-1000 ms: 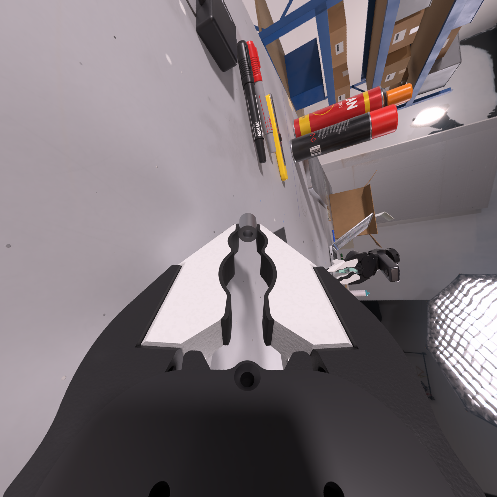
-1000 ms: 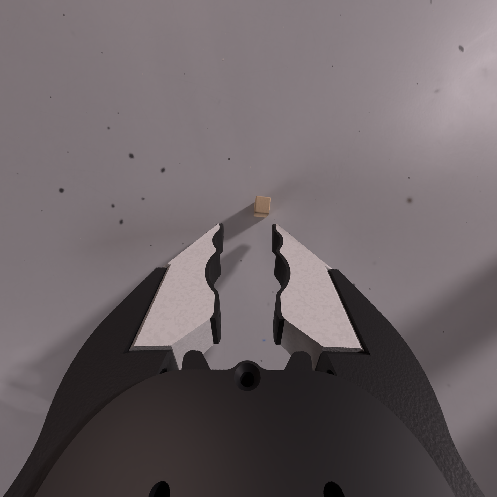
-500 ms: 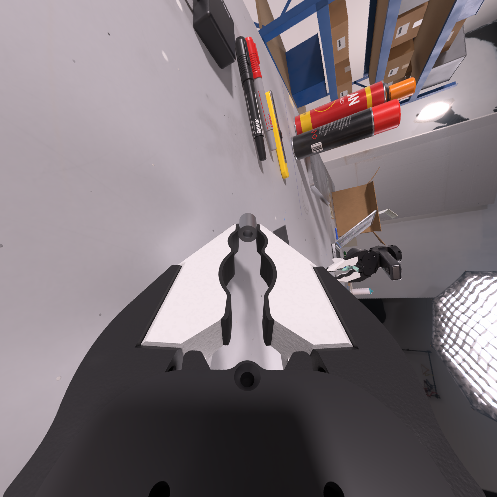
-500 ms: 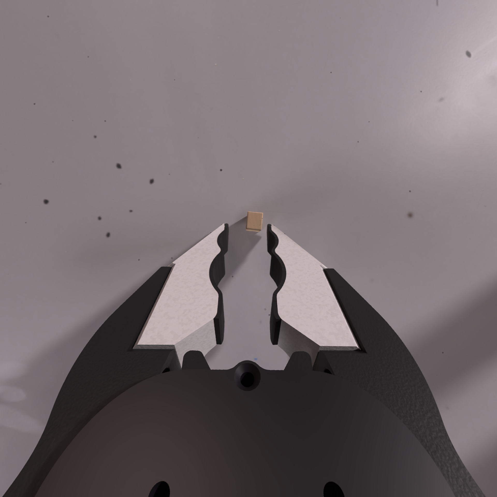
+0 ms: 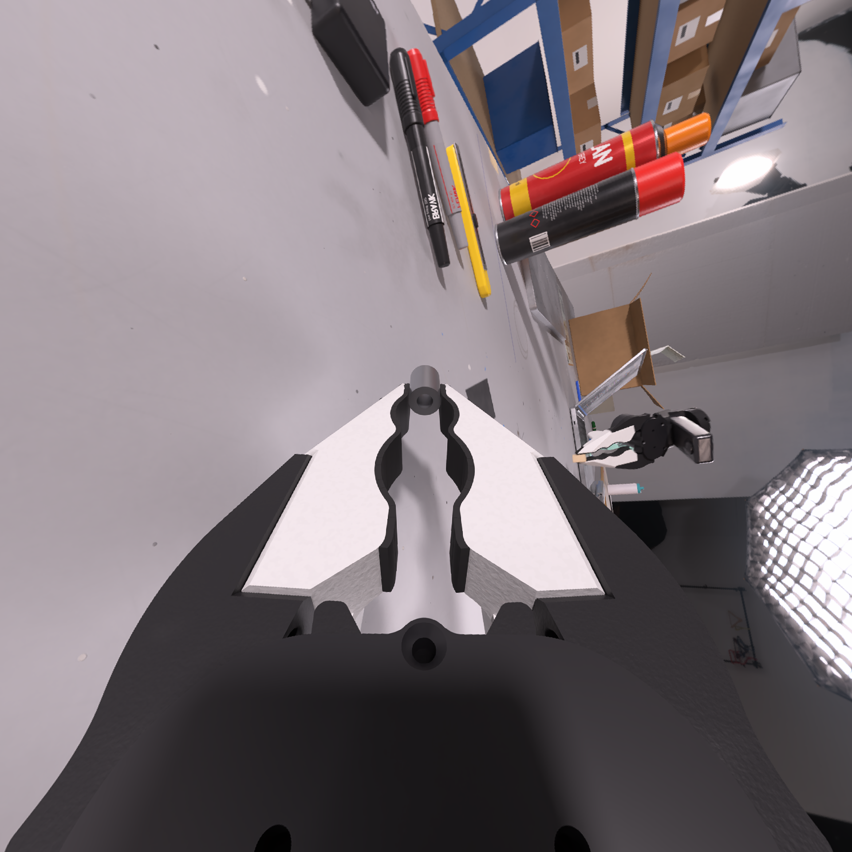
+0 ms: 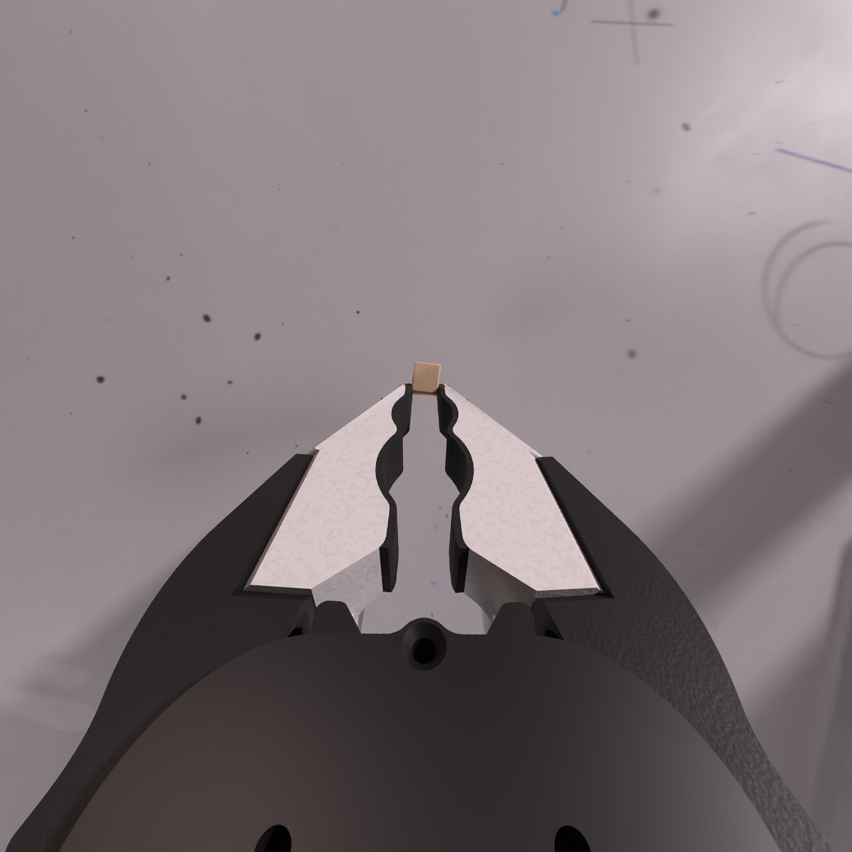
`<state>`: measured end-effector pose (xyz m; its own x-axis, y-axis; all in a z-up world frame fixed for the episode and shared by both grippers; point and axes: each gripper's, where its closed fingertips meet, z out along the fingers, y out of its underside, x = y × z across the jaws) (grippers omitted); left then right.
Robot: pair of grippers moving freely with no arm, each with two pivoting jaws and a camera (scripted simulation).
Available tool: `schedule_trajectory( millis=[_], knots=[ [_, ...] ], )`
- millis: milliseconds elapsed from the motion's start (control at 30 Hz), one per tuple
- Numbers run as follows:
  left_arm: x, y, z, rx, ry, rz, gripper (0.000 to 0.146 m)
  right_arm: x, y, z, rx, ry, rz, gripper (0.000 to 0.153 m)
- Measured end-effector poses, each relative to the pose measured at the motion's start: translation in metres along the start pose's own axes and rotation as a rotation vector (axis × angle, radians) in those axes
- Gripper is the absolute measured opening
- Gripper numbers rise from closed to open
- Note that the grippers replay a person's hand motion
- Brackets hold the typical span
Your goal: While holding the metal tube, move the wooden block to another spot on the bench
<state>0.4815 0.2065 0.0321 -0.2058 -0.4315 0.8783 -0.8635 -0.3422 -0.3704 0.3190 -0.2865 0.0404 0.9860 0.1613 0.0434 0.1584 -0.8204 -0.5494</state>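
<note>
My left gripper [image 5: 425, 392] is shut on a short grey metal tube [image 5: 424, 391], which sticks out past the fingertips above the grey bench [image 5: 161, 276]. My right gripper [image 6: 425, 391] is shut on a small tan wooden block [image 6: 426, 378] held at its fingertips over the bench [image 6: 322, 184]. The right gripper also shows far off in the left wrist view [image 5: 599, 454], with the wooden block [image 5: 578, 458] at its tips.
On the bench at the far side lie a black box [image 5: 352, 46], a black marker [image 5: 419, 152], a red-capped marker [image 5: 431, 120] and a yellow knife [image 5: 468, 216]. Two spray cans [image 5: 590, 203] stand beside them. A cardboard box [image 5: 608, 350] and blue shelving [image 5: 530, 69] are beyond.
My right gripper closed in on the wooden block and shut on it, then moved with it over the bench. My left gripper keeps the tube and drifted slightly.
</note>
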Motion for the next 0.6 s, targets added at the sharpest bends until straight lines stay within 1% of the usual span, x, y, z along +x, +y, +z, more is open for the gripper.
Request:
schedule_trajectory(
  millis=[100, 167, 267, 333, 400, 467, 533, 600],
  knots=[
    [0.004, 0.001, 0.000, 0.001, 0.020, 0.023, 0.011, 0.010, -0.013, -0.027, -0.037, 0.102, 0.016, 0.011],
    [0.008, 0.002, -0.001, 0.002, 0.035, 0.042, 0.011, 0.021, -0.031, -0.049, -0.038, 0.198, 0.033, 0.011],
    [0.015, 0.004, -0.001, -0.003, 0.063, 0.075, 0.011, 0.032, -0.084, -0.072, 0.039, 0.329, 0.063, 0.011],
    [0.021, 0.004, -0.001, 0.006, 0.101, 0.074, 0.011, 0.039, -0.127, -0.071, 0.125, 0.385, 0.111, 0.011],
    [0.027, 0.004, 0.001, 0.010, 0.151, 0.054, 0.011, 0.048, -0.168, -0.054, 0.215, 0.416, 0.210, 0.010],
    [0.032, 0.006, 0.004, 0.004, 0.169, 0.068, 0.011, 0.053, -0.211, -0.023, 0.354, 0.376, 0.361, 0.010],
    [0.037, 0.009, 0.007, -0.004, 0.199, 0.057, 0.011, 0.058, -0.251, 0.023, 0.465, 0.303, 0.475, 0.010],
    [0.042, 0.012, 0.010, -0.015, 0.219, 0.059, 0.011, 0.072, -0.274, 0.077, 0.483, 0.283, 0.543, 0.011]
  ],
)
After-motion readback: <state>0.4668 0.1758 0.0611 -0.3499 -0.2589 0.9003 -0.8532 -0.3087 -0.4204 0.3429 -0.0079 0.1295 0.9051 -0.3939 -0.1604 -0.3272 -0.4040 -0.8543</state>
